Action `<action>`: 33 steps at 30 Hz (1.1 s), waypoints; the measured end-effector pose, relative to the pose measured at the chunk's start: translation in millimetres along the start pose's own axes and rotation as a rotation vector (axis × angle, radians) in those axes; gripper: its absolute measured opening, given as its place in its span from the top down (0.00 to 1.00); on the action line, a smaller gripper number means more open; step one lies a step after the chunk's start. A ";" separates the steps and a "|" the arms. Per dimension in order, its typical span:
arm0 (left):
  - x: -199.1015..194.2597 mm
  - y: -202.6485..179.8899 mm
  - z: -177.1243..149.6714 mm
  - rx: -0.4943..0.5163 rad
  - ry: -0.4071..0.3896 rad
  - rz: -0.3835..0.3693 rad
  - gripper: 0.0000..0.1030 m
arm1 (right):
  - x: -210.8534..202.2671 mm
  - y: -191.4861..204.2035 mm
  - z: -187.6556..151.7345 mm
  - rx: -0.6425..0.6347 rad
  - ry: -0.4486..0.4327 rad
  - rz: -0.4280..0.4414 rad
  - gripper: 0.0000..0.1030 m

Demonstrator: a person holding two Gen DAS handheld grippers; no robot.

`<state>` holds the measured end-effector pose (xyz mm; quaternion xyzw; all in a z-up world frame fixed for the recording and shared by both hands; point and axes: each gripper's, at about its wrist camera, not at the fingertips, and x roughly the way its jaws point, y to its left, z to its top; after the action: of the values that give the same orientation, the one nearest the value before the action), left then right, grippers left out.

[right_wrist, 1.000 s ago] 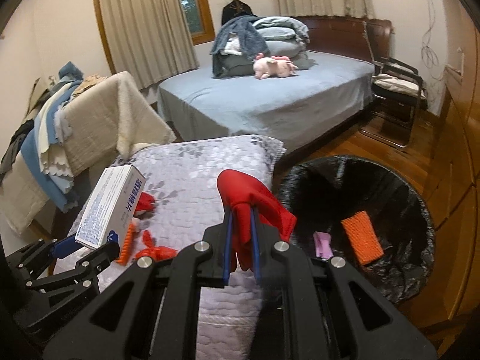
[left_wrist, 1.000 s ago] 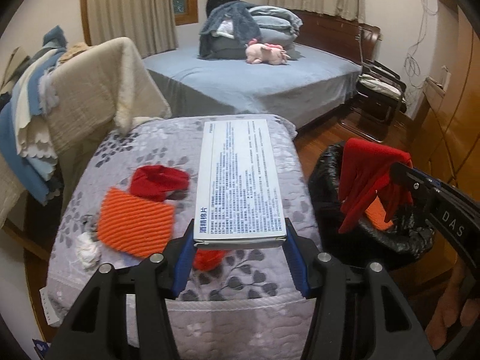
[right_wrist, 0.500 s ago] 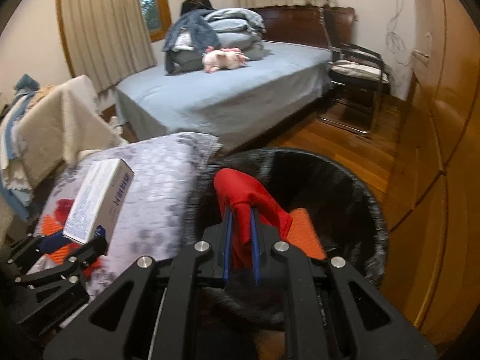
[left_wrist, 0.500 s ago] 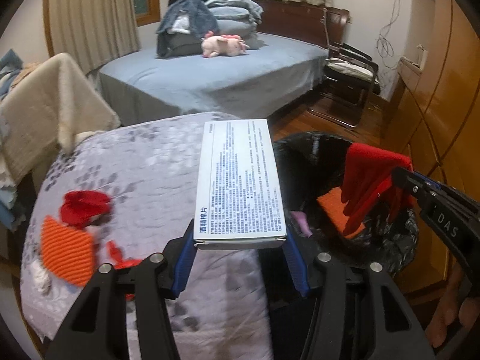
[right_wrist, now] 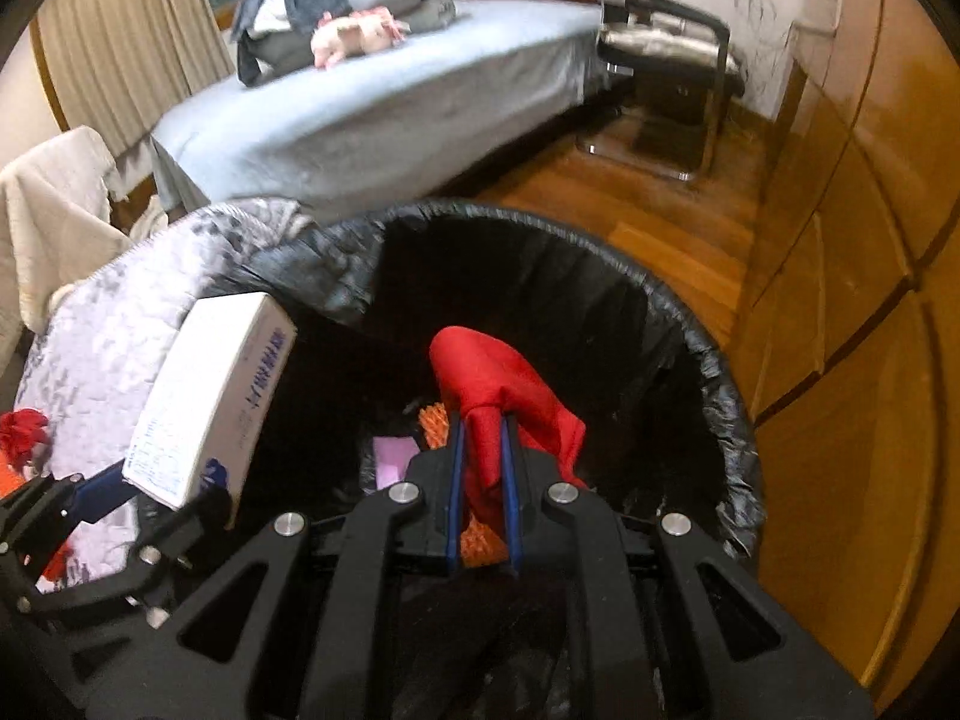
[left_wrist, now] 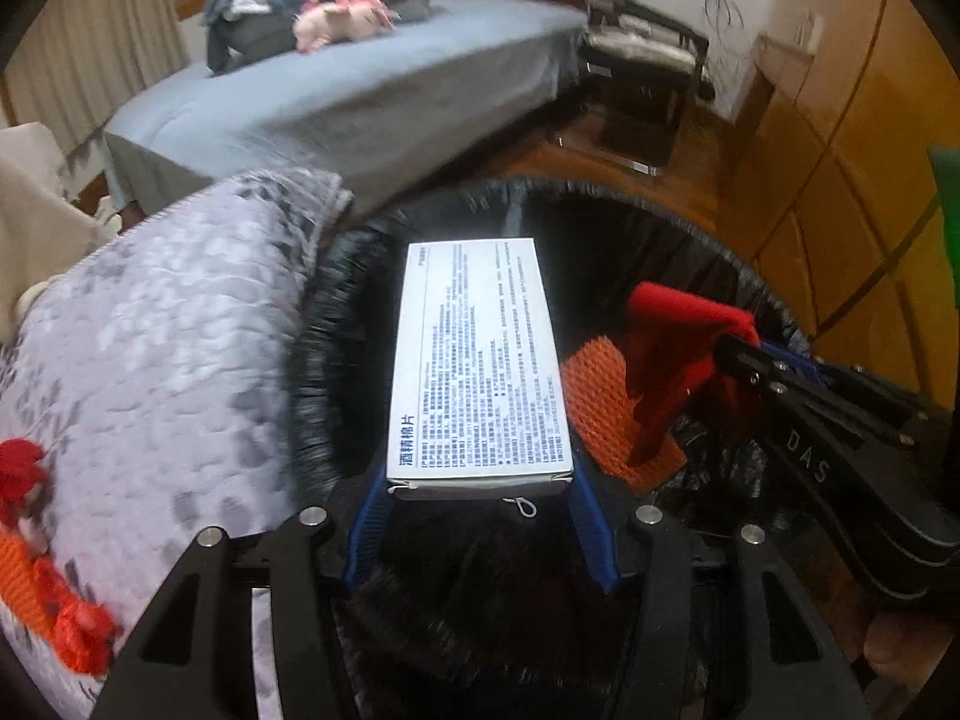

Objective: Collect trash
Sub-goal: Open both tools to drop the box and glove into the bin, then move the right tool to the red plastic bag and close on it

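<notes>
My left gripper (left_wrist: 479,483) is shut on a white printed box (left_wrist: 477,360) and holds it over the open black-lined trash bin (left_wrist: 312,372). The box also shows in the right wrist view (right_wrist: 210,402). My right gripper (right_wrist: 483,420) is shut on a red cloth (right_wrist: 501,384) and holds it over the same bin (right_wrist: 714,372); the cloth also shows in the left wrist view (left_wrist: 672,348). An orange mesh pad (left_wrist: 594,408) and a pink scrap (right_wrist: 393,459) lie inside the bin.
A grey floral-covered table (left_wrist: 162,360) stands left of the bin, with red (left_wrist: 18,468) and orange scraps (left_wrist: 36,588) on it. A blue bed (right_wrist: 372,102), a black chair (right_wrist: 666,60) and wooden cabinets (right_wrist: 840,300) surround the wood floor.
Both grippers have swung right from the table to over the bin, still holding the box and the red cloth. The bin now fills the middle of both views.
</notes>
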<state>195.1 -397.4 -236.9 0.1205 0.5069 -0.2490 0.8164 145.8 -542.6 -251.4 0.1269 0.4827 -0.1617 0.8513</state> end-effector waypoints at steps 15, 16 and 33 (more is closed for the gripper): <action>-17.1 12.3 -16.6 0.042 -0.024 0.030 0.31 | -47.9 1.6 -22.5 0.054 -0.042 0.014 0.79; -26.2 16.2 -18.5 0.036 -0.036 0.022 0.31 | -57.0 3.0 -25.5 0.058 -0.054 0.018 0.79; -162.7 193.3 -116.3 -0.172 -0.183 0.186 0.22 | -141.3 160.6 -79.4 -0.135 -0.132 0.209 0.65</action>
<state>149.1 -135.2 -156.4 0.0736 0.4366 -0.1377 0.8860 79.7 -344.5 -159.7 0.1080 0.4197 -0.0474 0.9000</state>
